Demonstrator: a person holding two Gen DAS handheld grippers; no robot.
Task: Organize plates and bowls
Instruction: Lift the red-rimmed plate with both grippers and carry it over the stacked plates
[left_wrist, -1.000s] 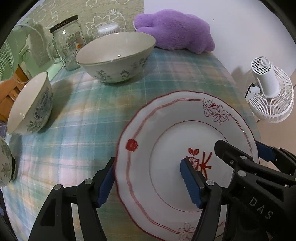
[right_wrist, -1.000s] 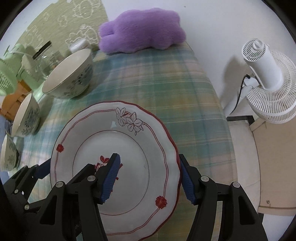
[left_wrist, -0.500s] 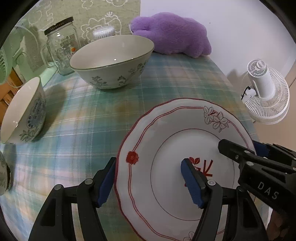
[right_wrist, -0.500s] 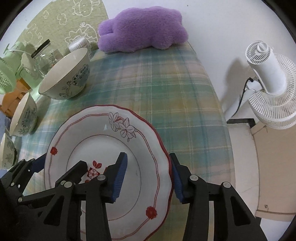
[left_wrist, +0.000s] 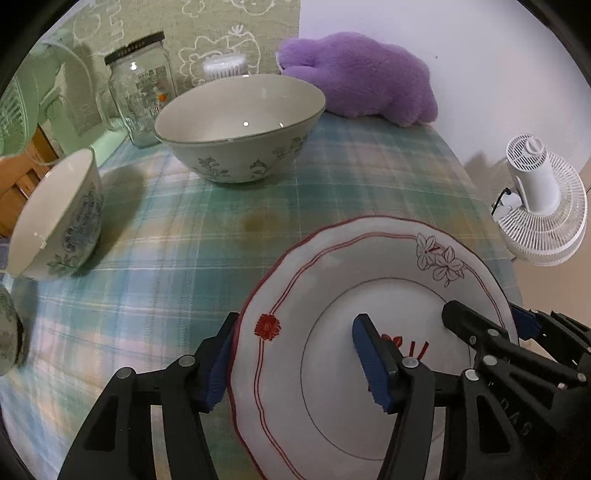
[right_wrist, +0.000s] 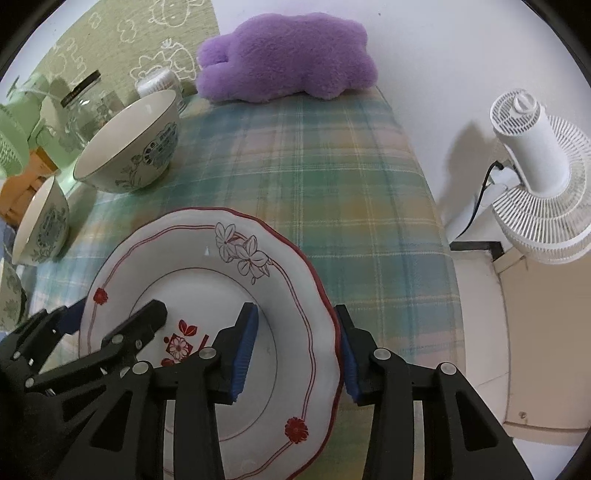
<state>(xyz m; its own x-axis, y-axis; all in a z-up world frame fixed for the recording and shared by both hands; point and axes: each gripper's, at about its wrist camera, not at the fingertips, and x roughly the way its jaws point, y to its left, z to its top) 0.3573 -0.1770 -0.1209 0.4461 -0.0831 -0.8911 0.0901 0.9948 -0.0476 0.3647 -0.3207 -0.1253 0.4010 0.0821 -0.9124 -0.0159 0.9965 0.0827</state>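
Note:
A white plate (left_wrist: 351, 280) with red trim and flower prints lies on the plaid cloth, near the front. My left gripper (left_wrist: 295, 325) straddles its left rim, one blue pad outside the edge and one over the plate's well. Its jaws are closing, with a wide gap still between the pads. My right gripper (right_wrist: 295, 312) straddles the right rim of the plate (right_wrist: 192, 266) the same way, also closing, its outer pad close against the edge. A large floral bowl (left_wrist: 240, 122) stands behind. A smaller bowl (left_wrist: 55, 218) sits at the left.
A third bowl (left_wrist: 7, 332) shows at the left edge. A glass jar (left_wrist: 140, 85) and a purple plush toy (left_wrist: 362, 85) stand at the back. A white fan (left_wrist: 543, 214) stands off the table's right edge, a green fan (left_wrist: 18, 110) at the far left.
Both grippers' jaws have narrowed around the plate's rims, the right one more. The plate now sits a little lower in both views; the bowls have not moved.

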